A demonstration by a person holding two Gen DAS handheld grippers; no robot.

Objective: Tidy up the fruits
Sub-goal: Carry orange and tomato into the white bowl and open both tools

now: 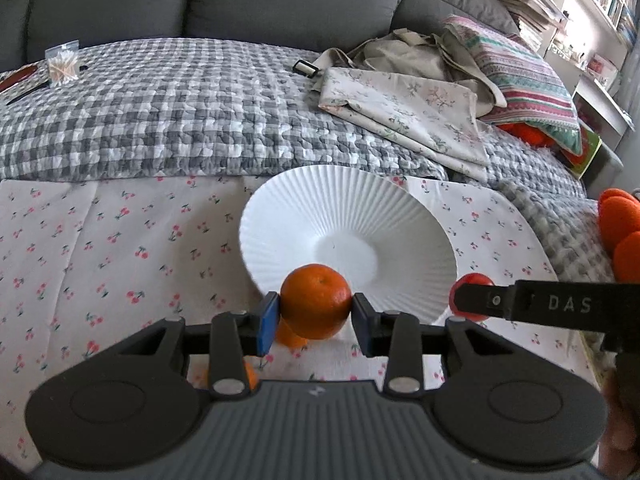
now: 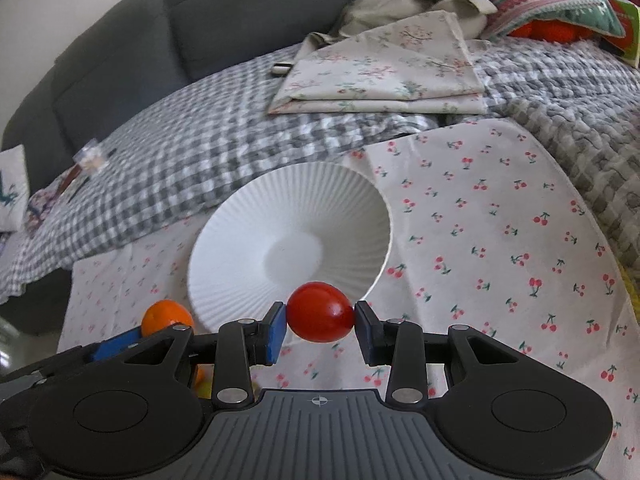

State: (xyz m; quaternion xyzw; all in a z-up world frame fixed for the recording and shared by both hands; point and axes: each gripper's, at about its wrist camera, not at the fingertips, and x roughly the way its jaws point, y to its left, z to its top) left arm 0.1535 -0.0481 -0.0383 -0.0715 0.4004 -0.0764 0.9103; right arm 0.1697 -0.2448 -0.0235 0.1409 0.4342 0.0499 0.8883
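I have the orange (image 1: 316, 301) pinched in my left gripper (image 1: 316, 312), a red fruit (image 2: 320, 312) – tomato, perhaps – in my right gripper (image 2: 320, 318); the empty white bowl (image 1: 320, 200) sits just above both, mid-frame

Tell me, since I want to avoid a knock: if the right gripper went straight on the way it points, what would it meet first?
Most likely the white ribbed bowl: its near rim lies just beyond the red fruit that the right gripper holds between its fingers. Depth is unclear, so the fruit might pass over the rim instead.
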